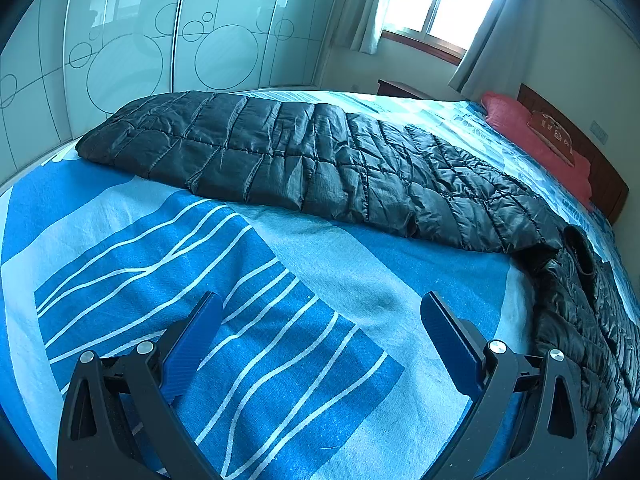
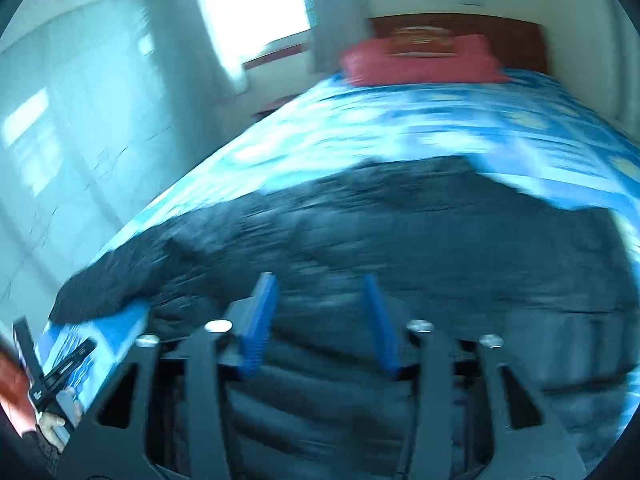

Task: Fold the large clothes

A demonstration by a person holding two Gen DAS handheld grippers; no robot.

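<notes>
Left wrist view: the left gripper [image 1: 320, 344] is held w/ its blue pads well apart, nothing between them, above bare bedsheet [image 1: 240, 280] (blue w/ white wavy lines). The black quilted puffer coat [image 1: 320, 168] is laid across the bed beyond the fingers, already doubled lengthwise into a long strip by the look of it; its far end is seen toward the wardrobe [image 1: 120, 40], its near end bunched at the right edge of frame. The step in hand is judged as a pause between folds: no cloth is gripped on this side. The next move is judged to call for the strip's end to be pinched and carried over toward the other end, w/ the slippery padded fabric taken deep enough not to slide out. Room: a mirrored sliding wardrobe w/ circle pattern, a curtained window [image 1: 432, 4], a red pillow [image 1: 532, 136] by a wooden headboard [image 1: 600, 168]. Right wrist view: heavily motion-blurred. The right gripper [image 2: 320, 320] is seen w/ its pads partly apart, approx. over the dark coat; no cloth can be made out clamped between them. The red pillow and headboard are seen at the far end of the bed. A hand [image 2: 52, 426] on the other gripper's handle is caught at lower left.
</notes>
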